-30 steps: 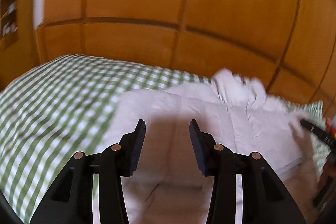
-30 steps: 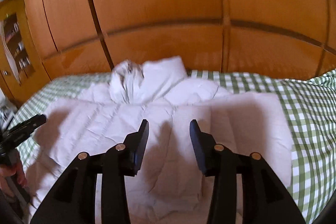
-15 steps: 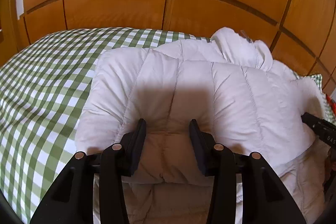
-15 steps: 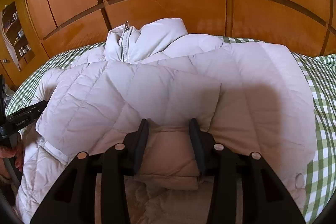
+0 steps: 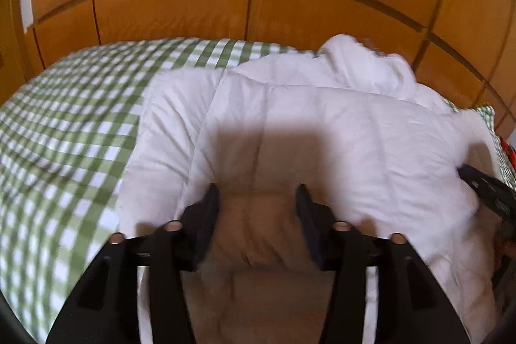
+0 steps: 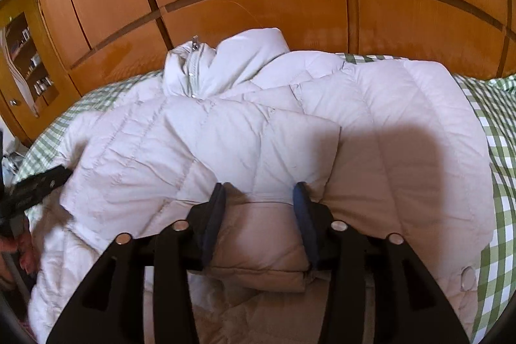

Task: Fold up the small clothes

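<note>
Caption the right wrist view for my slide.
Open right gripper over a sleeve-folded white puffer jacket on a green-checked bedspread.

Left wrist view is motion-blurred; the checked bedspread and the jacket's collar lack sharp detail. The white padded jacket is cut off by the lower edge in both views. The items on the shelf are too small to identify.

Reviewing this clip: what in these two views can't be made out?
- Left wrist view: motion blur smears the jacket and checked bedspread.
- Both views: the jacket's near hem is hidden behind the left gripper and right gripper.
- Right wrist view: shelf items too small.
</note>
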Motion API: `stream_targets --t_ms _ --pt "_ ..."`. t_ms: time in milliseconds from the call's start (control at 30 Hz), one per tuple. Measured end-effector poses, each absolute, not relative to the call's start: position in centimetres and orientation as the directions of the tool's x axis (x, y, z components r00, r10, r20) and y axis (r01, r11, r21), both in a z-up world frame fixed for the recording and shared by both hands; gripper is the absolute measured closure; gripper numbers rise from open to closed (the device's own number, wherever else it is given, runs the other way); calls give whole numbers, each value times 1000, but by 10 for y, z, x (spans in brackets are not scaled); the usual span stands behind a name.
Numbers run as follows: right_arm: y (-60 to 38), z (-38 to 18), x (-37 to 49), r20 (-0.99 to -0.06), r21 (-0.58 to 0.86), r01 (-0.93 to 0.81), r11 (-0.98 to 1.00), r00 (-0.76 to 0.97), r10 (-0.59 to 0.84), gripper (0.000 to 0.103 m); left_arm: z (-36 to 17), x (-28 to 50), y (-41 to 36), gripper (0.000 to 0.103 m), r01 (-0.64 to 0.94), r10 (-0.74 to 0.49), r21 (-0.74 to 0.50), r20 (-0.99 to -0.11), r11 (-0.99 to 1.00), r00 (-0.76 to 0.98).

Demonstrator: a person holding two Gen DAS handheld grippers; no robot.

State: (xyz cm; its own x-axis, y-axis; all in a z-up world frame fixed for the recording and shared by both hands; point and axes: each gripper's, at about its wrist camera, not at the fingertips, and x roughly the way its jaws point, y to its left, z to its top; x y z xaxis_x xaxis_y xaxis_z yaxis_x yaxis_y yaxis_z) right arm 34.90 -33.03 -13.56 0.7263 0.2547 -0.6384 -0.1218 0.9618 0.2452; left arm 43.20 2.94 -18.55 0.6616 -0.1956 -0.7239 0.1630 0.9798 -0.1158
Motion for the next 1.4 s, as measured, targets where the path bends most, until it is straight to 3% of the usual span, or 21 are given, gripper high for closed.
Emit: stream_targets --t_ms 67,333,767,967,1200,1400 --pt "-336 -123 338 -626 299 -110 948 727 282 43 -173 411 33 39 167 -204 -123 -702 978 683" --pt "-371 -91 257 -563 436 -81 896 753 341 38 -170 330 89 39 39 -222 -274 -678 961 701" --pt "-450 -120 132 -607 437 83 896 762 225 34 -191 245 143 39 -10 -163 -230 -718 973 677" --pt "-478 -148 101 -604 535 112 838 744 286 34 -201 230 156 33 19 -245 -304 -728 953 641" --pt "-490 -178 84 -470 735 43 677 752 462 36 -212 213 166 33 62 -391 -441 -710 895 585" --pt "-484 -181 78 -448 750 5 662 740 502 37 -219 197 159 37 140 -411 -404 -732 904 544"
